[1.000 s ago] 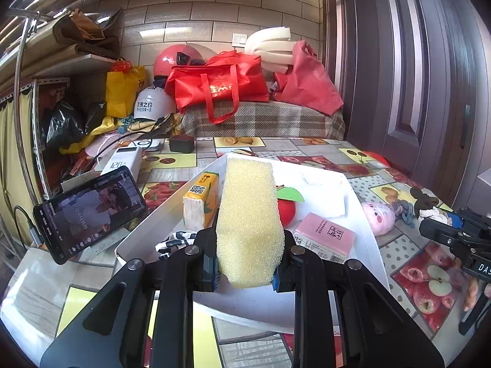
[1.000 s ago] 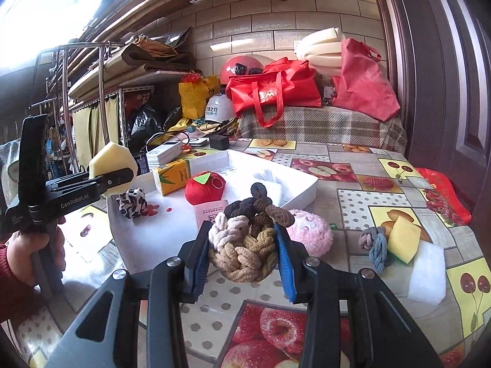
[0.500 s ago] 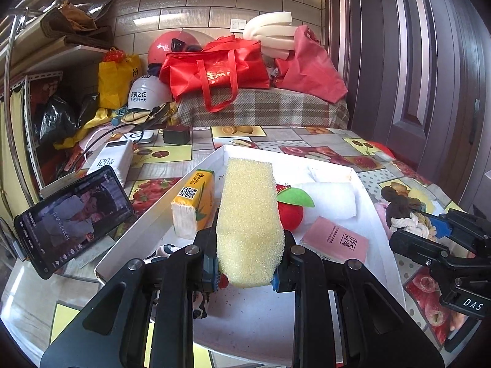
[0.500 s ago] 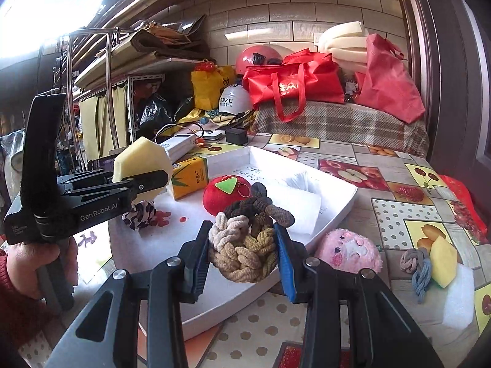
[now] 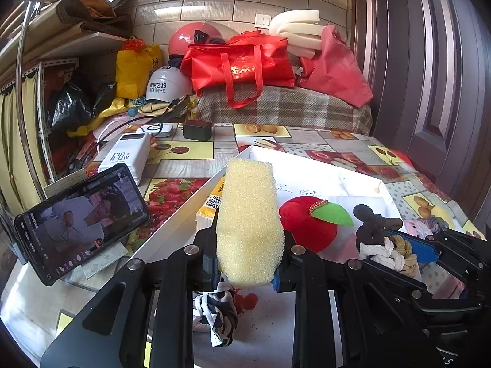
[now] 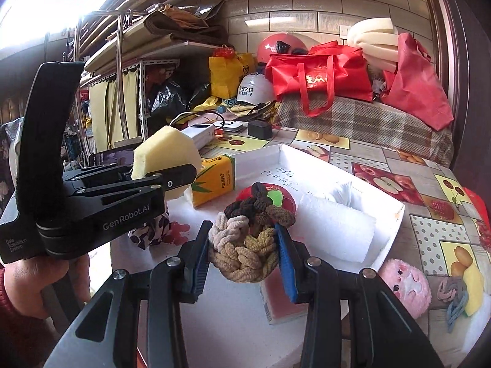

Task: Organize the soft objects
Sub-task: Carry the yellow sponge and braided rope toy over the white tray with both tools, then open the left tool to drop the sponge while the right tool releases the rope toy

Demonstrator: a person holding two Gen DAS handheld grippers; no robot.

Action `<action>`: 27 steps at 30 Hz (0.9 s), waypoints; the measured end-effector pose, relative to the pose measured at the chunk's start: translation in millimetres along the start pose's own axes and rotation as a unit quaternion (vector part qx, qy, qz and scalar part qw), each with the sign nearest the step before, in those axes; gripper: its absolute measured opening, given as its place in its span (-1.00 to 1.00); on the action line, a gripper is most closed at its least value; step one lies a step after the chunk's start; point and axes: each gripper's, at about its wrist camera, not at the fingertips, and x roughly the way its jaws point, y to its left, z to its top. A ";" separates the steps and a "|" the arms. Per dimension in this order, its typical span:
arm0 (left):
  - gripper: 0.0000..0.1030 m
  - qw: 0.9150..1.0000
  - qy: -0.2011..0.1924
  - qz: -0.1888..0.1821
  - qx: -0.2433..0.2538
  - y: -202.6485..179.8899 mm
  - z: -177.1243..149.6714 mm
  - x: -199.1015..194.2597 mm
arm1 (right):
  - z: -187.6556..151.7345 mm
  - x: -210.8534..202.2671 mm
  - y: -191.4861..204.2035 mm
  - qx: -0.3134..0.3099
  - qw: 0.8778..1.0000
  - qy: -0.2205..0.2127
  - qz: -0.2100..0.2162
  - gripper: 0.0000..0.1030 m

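Both grippers have come forward over the white tray [image 6: 396,214] since the earlier frames, where the right one was short of its near edge, over the table. Now the left gripper [image 5: 248,263] is clamped on a yellow sponge [image 5: 247,220], which stands up from the jaws above the tray's near left part, with a black-and-white cloth [image 5: 216,312] lying on the tray floor just under it. The right gripper [image 6: 245,254] is clamped on a knotted rope toy [image 6: 245,245], held over the tray's middle, above a pink packet [image 6: 282,300] and near the red plush apple [image 5: 310,227]. Already in the tray are a yellow carton [image 6: 214,178] toward the far left and white foam [image 6: 337,230] toward the right edge. A pink plush [image 6: 405,282], small rope knot [image 6: 454,297] and yellow piece [image 6: 472,288] lie on the table beyond the tray's right edge, not yet gathered. The two tools are close side by side, so a careless lowering could knock them together or nudge the apple. The sponge is squeezed, so it may spring and roll on release, perhaps over the low left wall. The rope toy could land on the packet and slide off it. Compared with earlier, the tray fills more of both views and the phone [image 5: 83,220] sits further left.
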 end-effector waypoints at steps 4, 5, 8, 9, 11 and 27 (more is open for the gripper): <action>-0.56 1.000 -0.001 -0.001 -0.011 5.2 0.6 0.6 | 0.7 5.7 -14.0 0.035 0.999 0.010 0.000 -0.20; -0.56 1.000 -0.002 0.000 -0.009 4.4 0.5 0.1 | 0.5 5.8 -16.0 0.041 0.999 0.011 0.000 -0.20; -0.56 1.000 -0.006 0.007 0.007 -3.2 -0.5 -1.4 | 1.3 4.8 -16.4 0.044 0.999 0.008 0.000 -0.20; -0.56 1.000 -0.008 0.008 0.012 -5.2 -0.9 -2.3 | 1.4 4.0 -15.0 0.041 0.999 0.006 0.000 -0.20; -0.56 1.000 -0.010 0.011 0.019 -7.7 -1.3 -3.3 | 1.3 2.0 -10.3 0.031 1.000 0.002 -0.001 -0.20; 0.25 0.999 -0.022 0.034 0.031 -10.9 -0.6 -7.6 | 1.4 0.1 -5.1 0.016 1.000 -0.011 -0.015 0.20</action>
